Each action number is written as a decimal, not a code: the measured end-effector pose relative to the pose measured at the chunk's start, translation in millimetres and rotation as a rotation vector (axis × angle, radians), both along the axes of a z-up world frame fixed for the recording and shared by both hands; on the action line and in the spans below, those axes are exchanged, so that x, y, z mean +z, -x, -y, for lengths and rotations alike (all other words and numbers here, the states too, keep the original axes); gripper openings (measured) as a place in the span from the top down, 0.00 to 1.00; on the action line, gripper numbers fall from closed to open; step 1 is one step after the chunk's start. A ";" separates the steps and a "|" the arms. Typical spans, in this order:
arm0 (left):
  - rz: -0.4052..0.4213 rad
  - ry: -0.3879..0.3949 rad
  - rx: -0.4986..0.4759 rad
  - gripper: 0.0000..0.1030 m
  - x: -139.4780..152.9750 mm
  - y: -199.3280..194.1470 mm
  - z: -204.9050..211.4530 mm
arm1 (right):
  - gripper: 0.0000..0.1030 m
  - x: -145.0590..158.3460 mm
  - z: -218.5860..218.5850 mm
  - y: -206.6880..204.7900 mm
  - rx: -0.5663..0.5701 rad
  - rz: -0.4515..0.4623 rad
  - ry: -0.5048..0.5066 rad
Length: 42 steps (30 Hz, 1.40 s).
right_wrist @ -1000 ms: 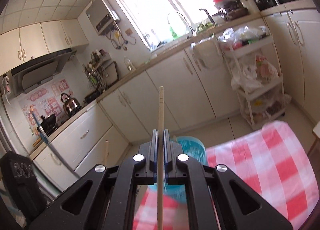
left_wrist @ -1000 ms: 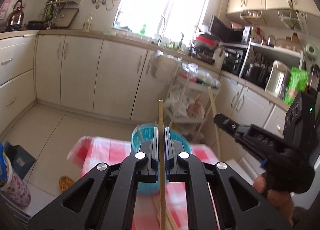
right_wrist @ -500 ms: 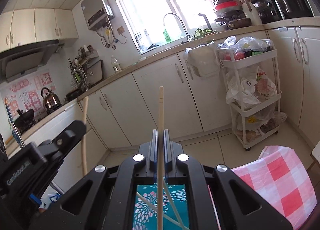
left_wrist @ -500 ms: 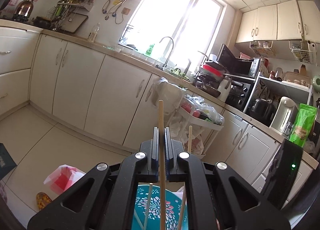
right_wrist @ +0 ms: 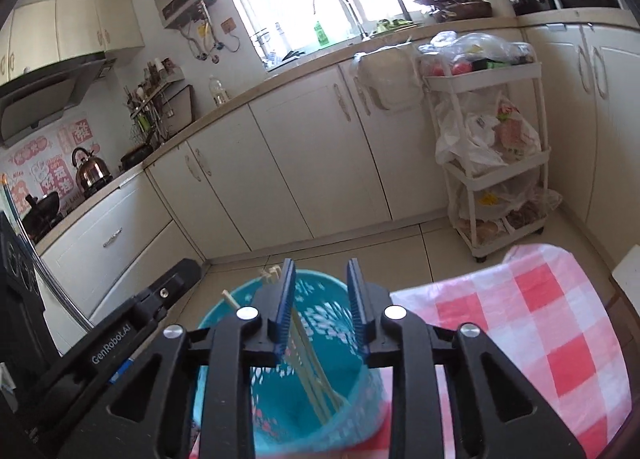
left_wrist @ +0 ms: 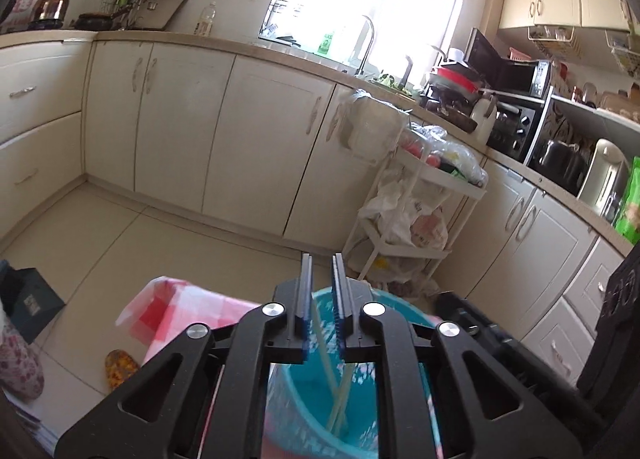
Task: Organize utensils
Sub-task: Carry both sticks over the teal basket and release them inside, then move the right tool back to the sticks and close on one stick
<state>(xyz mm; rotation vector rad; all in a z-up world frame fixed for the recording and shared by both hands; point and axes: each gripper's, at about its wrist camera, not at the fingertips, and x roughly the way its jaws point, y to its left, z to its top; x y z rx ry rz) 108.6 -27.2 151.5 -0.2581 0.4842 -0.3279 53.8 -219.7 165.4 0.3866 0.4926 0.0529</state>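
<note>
A teal holder with a white flower pattern [left_wrist: 304,411] [right_wrist: 352,399] stands on a table with a red-and-white checked cloth [right_wrist: 552,339]. Several pale wooden chopsticks [left_wrist: 338,391] [right_wrist: 312,375] lean inside it. My left gripper [left_wrist: 321,299] is open and empty right above the holder's mouth. My right gripper [right_wrist: 320,299] is open and empty above the holder as well. The left gripper's body shows at the left of the right wrist view [right_wrist: 132,323], and the right gripper's body at the right of the left wrist view [left_wrist: 480,323].
The table corner [left_wrist: 160,299] hangs over a tiled floor. A white trolley with bags [left_wrist: 416,219] [right_wrist: 496,163] stands by cream cabinets. A slipper [left_wrist: 120,367] and a dark box [left_wrist: 28,303] lie on the floor at left.
Both grippers have opened and let go of their chopsticks, which now stand in the teal holder. Both views have tilted down toward the holder.
</note>
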 end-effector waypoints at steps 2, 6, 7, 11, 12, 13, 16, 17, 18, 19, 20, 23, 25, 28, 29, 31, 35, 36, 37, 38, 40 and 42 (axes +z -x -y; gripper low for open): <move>0.005 -0.044 0.024 0.62 2.9 19.6 -4.5 | 0.62 2.5 2.0 25.4 -0.010 -0.009 0.012; 0.010 -0.121 0.082 0.33 5.0 74.5 -18.0 | 0.51 -1.7 -1.5 83.3 -0.020 -0.040 0.056; 0.007 -0.143 0.090 0.29 4.6 87.4 -20.6 | 0.51 -3.6 -2.5 95.1 -0.016 -0.050 0.064; -0.005 -0.230 0.128 0.19 1.2 137.3 -28.8 | 0.45 -12.1 -11.7 148.7 -0.023 -0.099 0.107; -0.008 -0.240 0.133 0.18 1.6 146.2 -30.5 | 0.44 -13.7 -13.7 160.8 -0.023 -0.108 0.113; -0.014 -0.252 0.140 0.17 1.1 159.6 -33.3 | 0.44 -15.1 -14.9 171.2 -0.024 -0.117 0.116; -0.025 -0.265 0.149 0.13 2.3 187.8 -39.8 | 0.43 -15.7 -18.4 199.2 -0.035 -0.135 0.112; -0.029 -0.266 0.155 0.12 2.8 196.2 -42.4 | 0.43 -15.1 -19.6 206.3 -0.037 -0.136 0.108; -0.033 -0.265 0.161 0.12 3.4 204.6 -45.5 | 0.43 -14.6 -20.2 211.6 -0.036 -0.137 0.104; -0.035 -0.264 0.164 0.12 4.6 213.1 -48.7 | 0.43 -13.4 -21.5 216.7 -0.031 -0.139 0.103; -0.036 -0.264 0.166 0.11 6.3 218.3 -50.8 | 0.43 -11.9 -24.3 221.3 -0.026 -0.139 0.106; -0.026 -0.270 0.168 0.10 13.1 231.4 -54.9 | 0.42 -8.8 -32.9 232.3 -0.011 -0.134 0.124; -0.015 -0.275 0.168 0.10 17.0 236.8 -55.1 | 0.40 -8.1 -36.9 236.8 -0.001 -0.132 0.132; -0.003 -0.282 0.167 0.09 21.0 241.3 -54.7 | 0.40 -8.2 -40.4 238.2 0.007 -0.135 0.135; -0.002 -0.286 0.167 0.08 22.1 241.1 -53.4 | 0.40 -8.6 -40.9 238.3 0.008 -0.137 0.135; 0.002 -0.291 0.166 0.08 23.1 242.5 -51.7 | 0.40 -9.5 -40.7 238.8 0.008 -0.139 0.133; -0.014 -0.290 0.154 0.08 20.3 240.4 -49.7 | 0.40 -11.2 -39.4 240.0 0.008 -0.145 0.133; -0.020 -0.290 0.151 0.08 18.7 240.3 -49.7 | 0.40 -12.1 -38.8 240.5 0.006 -0.147 0.136; -0.026 -0.289 0.149 0.08 16.7 240.1 -49.9 | 0.40 -13.0 -37.6 239.8 0.005 -0.149 0.139; -0.035 -0.289 0.146 0.08 14.3 239.8 -50.5 | 0.40 -14.1 -36.6 239.8 0.003 -0.152 0.140; -0.055 -0.287 0.146 0.08 9.3 238.3 -52.0 | 0.40 -16.6 -34.8 239.7 0.000 -0.156 0.145; -0.073 -0.284 0.153 0.08 4.1 236.9 -55.1 | 0.42 -20.8 -31.9 239.4 -0.003 -0.163 0.151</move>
